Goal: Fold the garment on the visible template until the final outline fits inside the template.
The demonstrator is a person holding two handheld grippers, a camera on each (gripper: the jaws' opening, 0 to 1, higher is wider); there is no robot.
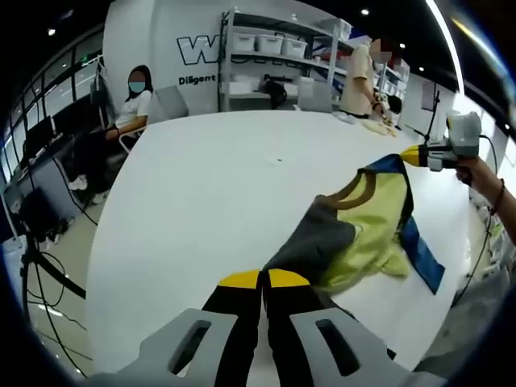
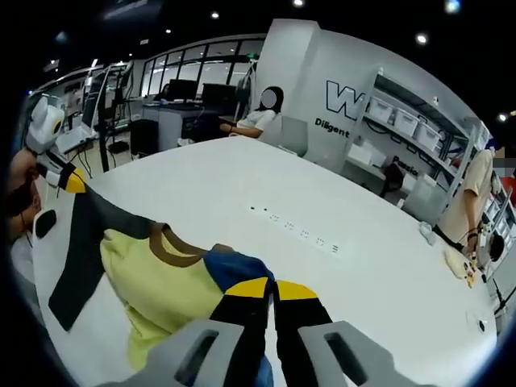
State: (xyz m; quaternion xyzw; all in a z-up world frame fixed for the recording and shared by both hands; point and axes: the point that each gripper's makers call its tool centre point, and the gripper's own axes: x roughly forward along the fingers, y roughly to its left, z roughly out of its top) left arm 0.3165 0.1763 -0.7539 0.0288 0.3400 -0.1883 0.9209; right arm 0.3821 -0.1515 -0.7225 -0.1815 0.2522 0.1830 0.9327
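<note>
While the shirt (image 1: 367, 222) lies crumpled on the white table (image 1: 210, 193), I see its yellow body, brown collar, dark grey sleeve and blue sleeve. From the left gripper view, a standing person (image 1: 360, 76) works by the shelves (image 1: 266, 48); from the right gripper view, small marks (image 2: 298, 230) dot the table. My left gripper (image 1: 264, 280) clamps the grey sleeve; my right gripper (image 2: 272, 289) clamps the blue sleeve, held in a hand (image 1: 476, 173).

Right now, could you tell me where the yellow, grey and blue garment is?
The yellow, grey and blue garment lies crumpled on the white table, stretched between both grippers: left gripper, right gripper.
</note>
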